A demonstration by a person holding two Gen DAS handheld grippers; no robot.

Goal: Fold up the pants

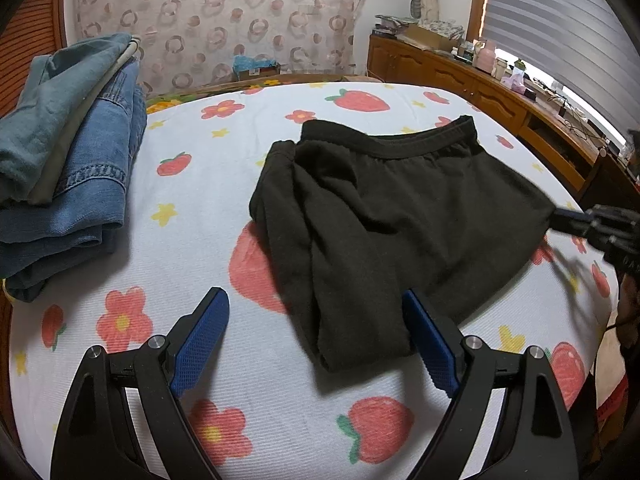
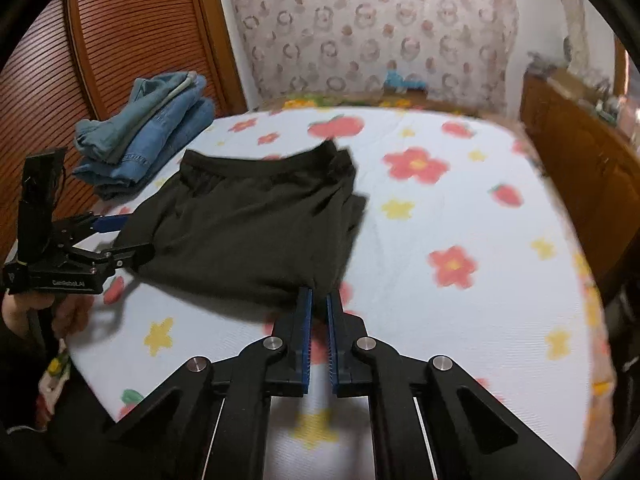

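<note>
Pants (image 1: 384, 216) lay half-folded mid-bed (image 1: 248, 152). Right tool (image 2: 319, 300) was pinched shut on their near corner; left tool (image 1: 316, 320) gaped wide round the other end, gripping nothing. One-sided pull w/o left closing could've skewed the fold.

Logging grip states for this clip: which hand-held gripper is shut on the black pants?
The right hand-held gripper, pinching the edge of the black pants. The left hand-held gripper is wide open around a folded corner.
</note>
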